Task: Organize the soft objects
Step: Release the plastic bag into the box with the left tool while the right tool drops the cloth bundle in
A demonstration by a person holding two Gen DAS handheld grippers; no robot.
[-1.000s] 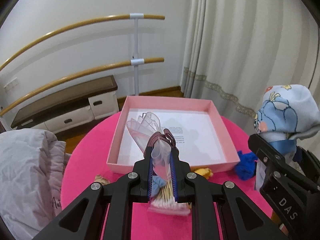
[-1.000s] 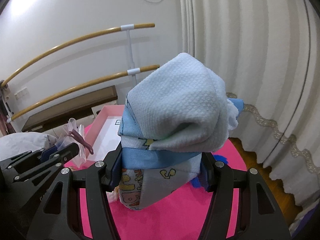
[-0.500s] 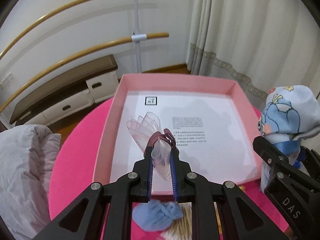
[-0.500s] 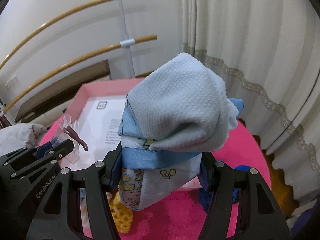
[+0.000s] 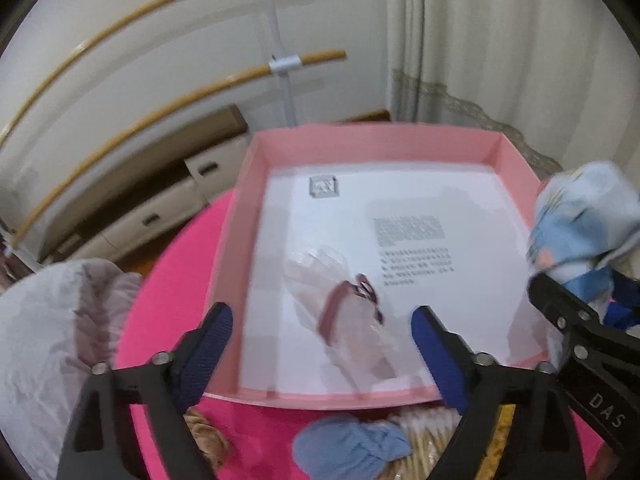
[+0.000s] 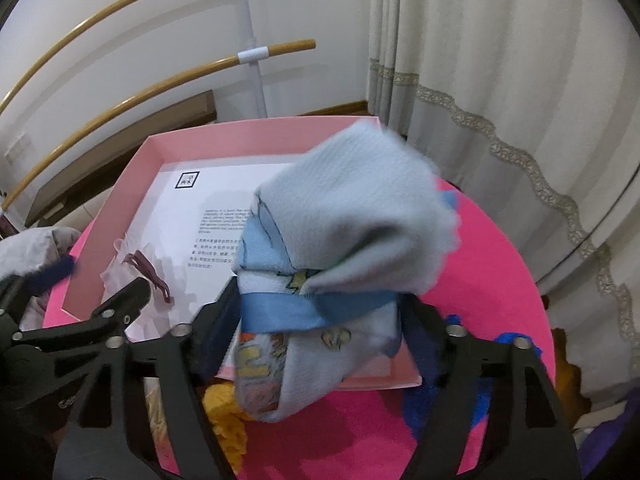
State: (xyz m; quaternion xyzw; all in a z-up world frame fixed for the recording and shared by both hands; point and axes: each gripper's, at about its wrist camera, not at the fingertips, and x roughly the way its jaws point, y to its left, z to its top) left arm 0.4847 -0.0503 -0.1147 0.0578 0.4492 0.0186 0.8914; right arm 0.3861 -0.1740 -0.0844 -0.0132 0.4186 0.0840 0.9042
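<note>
A shallow pink box (image 5: 380,136) lined with printed white paper sits on the round pink table (image 6: 480,260). My left gripper (image 5: 320,320) hangs over the box's near edge, its jaws opening wide. A clear plastic bag with a dark red tie (image 5: 348,320) lies loose on the paper between and below its fingers. My right gripper (image 6: 320,332) is over the box's near right corner with its jaws opening. A rolled pale blue towel with a blue ribbon (image 6: 344,220) stands between them, blurred, with the pads drawn off its sides. The same towel (image 5: 584,216) shows in the left wrist view.
On the table in front of the box lie a blue soft bundle (image 5: 352,444), a pack of cotton swabs (image 5: 424,432), a yellow knitted piece (image 6: 224,412) and a blue yarn piece (image 6: 480,392). Grey bedding (image 5: 52,340) bulges at the left. Curtains hang behind on the right.
My left gripper has moved forward over the box, spread its jaws and let go of the clear bag, which dropped onto the paper. My right gripper's jaws have widened around the towel.
</note>
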